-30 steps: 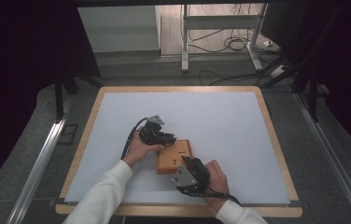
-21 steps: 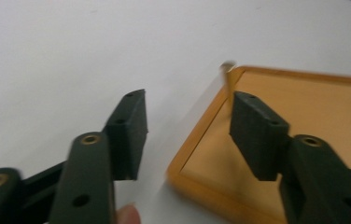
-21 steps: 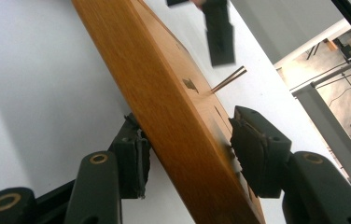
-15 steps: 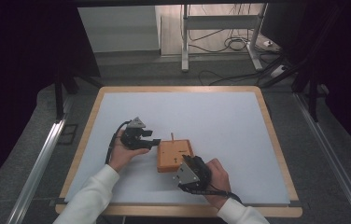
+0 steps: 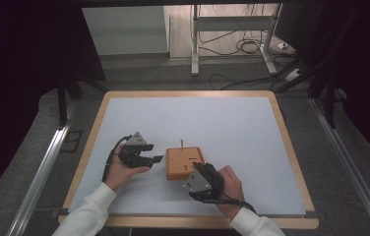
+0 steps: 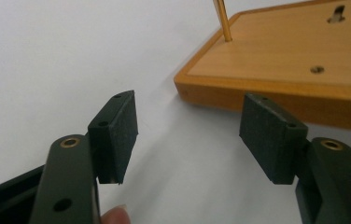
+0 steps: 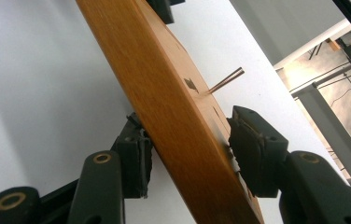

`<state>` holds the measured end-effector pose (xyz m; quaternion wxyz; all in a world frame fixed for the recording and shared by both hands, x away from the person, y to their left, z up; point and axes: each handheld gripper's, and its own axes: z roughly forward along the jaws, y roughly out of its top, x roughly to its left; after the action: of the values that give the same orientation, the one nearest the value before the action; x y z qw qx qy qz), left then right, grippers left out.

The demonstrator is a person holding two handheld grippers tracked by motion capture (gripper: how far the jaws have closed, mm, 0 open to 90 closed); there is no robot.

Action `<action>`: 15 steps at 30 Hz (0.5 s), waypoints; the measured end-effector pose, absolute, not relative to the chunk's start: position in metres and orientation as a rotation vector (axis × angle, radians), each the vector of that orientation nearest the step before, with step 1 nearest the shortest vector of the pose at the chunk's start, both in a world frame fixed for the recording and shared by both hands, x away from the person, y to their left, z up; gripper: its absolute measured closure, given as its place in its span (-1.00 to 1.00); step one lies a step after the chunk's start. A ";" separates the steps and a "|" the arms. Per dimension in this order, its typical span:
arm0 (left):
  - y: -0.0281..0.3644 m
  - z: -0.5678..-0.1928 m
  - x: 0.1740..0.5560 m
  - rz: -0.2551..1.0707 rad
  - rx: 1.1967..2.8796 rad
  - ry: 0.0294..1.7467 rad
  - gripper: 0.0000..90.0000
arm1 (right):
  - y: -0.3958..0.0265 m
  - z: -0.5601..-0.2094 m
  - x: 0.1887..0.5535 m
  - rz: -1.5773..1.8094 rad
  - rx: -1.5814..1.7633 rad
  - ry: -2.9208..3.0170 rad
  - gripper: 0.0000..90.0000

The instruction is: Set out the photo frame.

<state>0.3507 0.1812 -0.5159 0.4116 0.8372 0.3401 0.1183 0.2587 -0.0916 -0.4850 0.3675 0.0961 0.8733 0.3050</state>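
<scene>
A flat square wooden block (image 5: 183,160) lies on the white tabletop (image 5: 222,118), with a thin brass peg (image 5: 181,143) standing upright at its far left corner. My right gripper (image 5: 198,171) is shut on the block's near right edge; in the right gripper view its pads (image 7: 138,156) press the block (image 7: 164,93) from below and above. My left gripper (image 5: 154,159) hovers just left of the block. Its jaws have just been opening and stand open (image 6: 192,135) with nothing between them. Ahead of it are the block (image 6: 295,60) and the peg (image 6: 222,21).
The tabletop has a raised wooden rim (image 5: 284,132). Metal rails (image 5: 40,167) run along both sides below it. A stand's legs and loose cables (image 5: 237,46) lie on the floor beyond the far edge.
My left gripper has pulled away to the left from the block's far left corner and opened its jaws. The peg now stands bare in the block. The right gripper has kept its hold.
</scene>
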 end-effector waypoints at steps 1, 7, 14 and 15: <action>0.182 -0.517 0.348 0.304 2.113 0.854 -0.19 | -0.092 -0.485 0.259 0.783 0.244 2.244 0.12; 0.188 -0.522 0.336 0.314 2.141 0.847 -0.21 | -0.091 -0.479 0.262 0.784 0.252 2.245 0.15; 0.193 -0.525 0.334 0.305 2.137 0.866 -0.22 | -0.089 -0.469 0.270 0.784 0.247 2.279 0.19; 0.193 -0.525 0.334 0.303 2.136 0.867 -0.23 | -0.088 -0.467 0.271 0.776 0.246 2.286 0.20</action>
<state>0.3344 0.1931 -0.5251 0.3972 0.8431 0.3421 0.1198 0.2709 -0.0883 -0.4673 0.3498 0.0950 0.8825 0.2996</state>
